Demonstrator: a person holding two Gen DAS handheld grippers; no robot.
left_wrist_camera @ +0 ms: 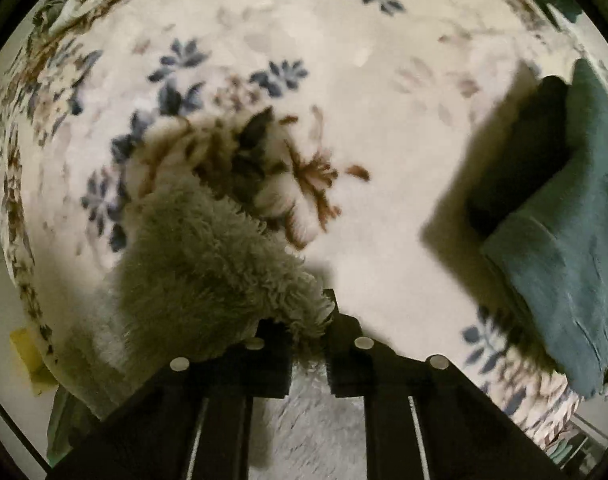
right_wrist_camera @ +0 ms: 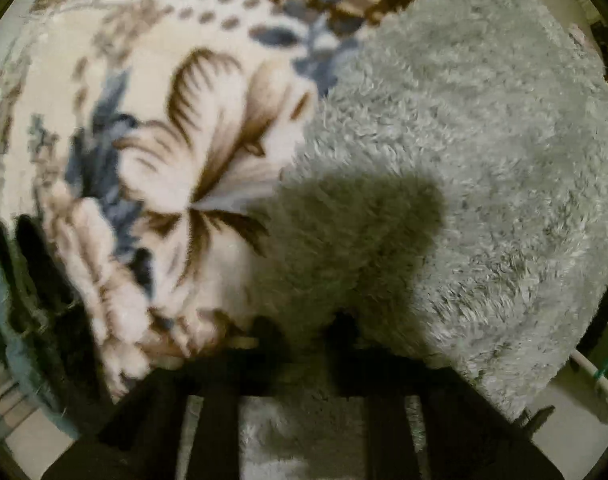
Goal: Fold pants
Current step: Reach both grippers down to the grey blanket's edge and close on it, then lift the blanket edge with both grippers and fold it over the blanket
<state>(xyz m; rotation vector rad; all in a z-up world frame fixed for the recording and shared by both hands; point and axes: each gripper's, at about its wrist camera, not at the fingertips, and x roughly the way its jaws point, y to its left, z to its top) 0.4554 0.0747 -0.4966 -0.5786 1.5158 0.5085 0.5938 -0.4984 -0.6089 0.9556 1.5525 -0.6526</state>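
Both grippers pinch the fluffy grey pants: the left gripper [left_wrist_camera: 308, 320] holds a hanging fold, the right gripper [right_wrist_camera: 304, 332] grips an edge. The pants [right_wrist_camera: 444, 140] spread ahead and rightward of the right jaws over the floral blanket [left_wrist_camera: 344, 100].

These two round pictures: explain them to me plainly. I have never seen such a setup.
No robot here: a person holds a hand-held gripper in each hand, each with a fisheye camera looking along its two dark fingers. The left view shows the left hand-held gripper pinching grey fluffy pants above a flowered blanket, with folded teal cloth beside. The right view shows the right hand-held gripper closed on the same pants.
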